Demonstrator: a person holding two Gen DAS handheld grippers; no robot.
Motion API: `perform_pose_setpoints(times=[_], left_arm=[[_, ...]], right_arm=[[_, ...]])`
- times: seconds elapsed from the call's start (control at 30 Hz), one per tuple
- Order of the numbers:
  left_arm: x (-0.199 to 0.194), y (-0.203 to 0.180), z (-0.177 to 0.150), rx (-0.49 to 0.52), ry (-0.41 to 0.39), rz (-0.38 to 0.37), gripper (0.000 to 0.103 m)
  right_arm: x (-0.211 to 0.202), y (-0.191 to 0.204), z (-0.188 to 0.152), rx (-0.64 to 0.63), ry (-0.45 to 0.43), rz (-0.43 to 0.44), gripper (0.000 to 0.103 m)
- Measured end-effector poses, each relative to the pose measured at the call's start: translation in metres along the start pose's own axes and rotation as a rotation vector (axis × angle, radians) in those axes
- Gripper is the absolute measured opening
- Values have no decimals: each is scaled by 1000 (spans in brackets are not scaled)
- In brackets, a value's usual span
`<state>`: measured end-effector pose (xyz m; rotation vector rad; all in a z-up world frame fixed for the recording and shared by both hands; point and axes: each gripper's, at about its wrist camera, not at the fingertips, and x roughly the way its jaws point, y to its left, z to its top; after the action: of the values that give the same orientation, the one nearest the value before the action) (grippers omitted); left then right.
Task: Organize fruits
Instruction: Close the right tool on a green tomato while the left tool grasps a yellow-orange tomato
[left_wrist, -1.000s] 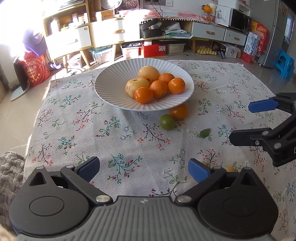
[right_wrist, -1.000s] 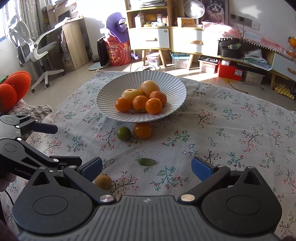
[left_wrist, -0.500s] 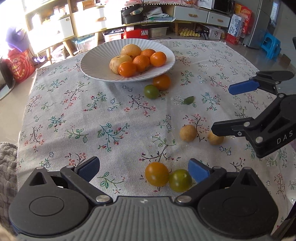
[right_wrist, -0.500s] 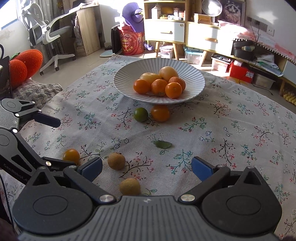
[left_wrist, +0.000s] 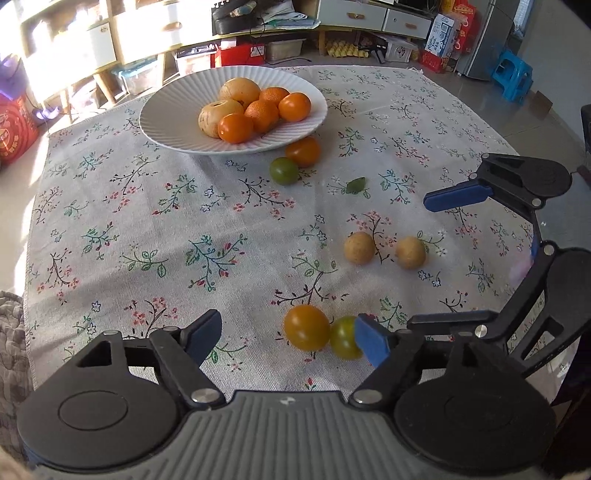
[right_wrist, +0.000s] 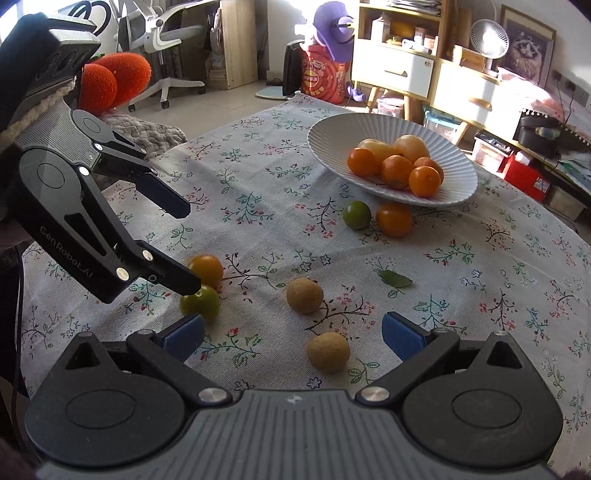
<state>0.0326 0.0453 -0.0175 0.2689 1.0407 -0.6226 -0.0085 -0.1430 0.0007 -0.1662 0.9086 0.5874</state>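
Observation:
A white ribbed plate (left_wrist: 166, 125) (right_wrist: 332, 129) holds several oranges and two pale fruits. On the floral cloth lie an orange (left_wrist: 303, 151) and a green fruit (left_wrist: 283, 170) by the plate, two tan round fruits (left_wrist: 359, 248) (left_wrist: 410, 252), and near me an orange fruit (left_wrist: 306, 328) (right_wrist: 205, 268) touching a green one (left_wrist: 343, 338) (right_wrist: 199, 303). My left gripper (left_wrist: 288, 338) (right_wrist: 188, 251) is open, low over that near pair. My right gripper (right_wrist: 291, 336) (left_wrist: 458, 258) is open and empty, with a tan fruit (right_wrist: 328, 351) between its fingers.
A green leaf (left_wrist: 355, 185) lies on the cloth between the plate and the tan fruits. The table's near edge runs just under both grippers. A grey knitted cushion (right_wrist: 140, 129) and an orange plush (right_wrist: 110, 77) sit off the left side.
Both grippers have pulled back and tilted down, bringing the near fruits into view. My left gripper has dropped toward the orange and green pair; my right one has swung left toward the tan fruits.

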Motion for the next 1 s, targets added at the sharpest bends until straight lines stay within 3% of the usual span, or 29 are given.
perform_pose_setpoints(times=[0.4,0.53,0.8,1.0], left_arm=[[7,13,2,-159,9,-124,50],[4,16,4,-155,3,-90,44],[-2,21,4,-143,-8,-58,43],[-3,22,4,-129,-4,-57,43]], right_arm=[[0,23,-4,-61,-4,59,96],[3,29,-4,-69,-1,72,85],[15,38,0,-59,18,114,53],[20,43,3,-68,10,110,41]])
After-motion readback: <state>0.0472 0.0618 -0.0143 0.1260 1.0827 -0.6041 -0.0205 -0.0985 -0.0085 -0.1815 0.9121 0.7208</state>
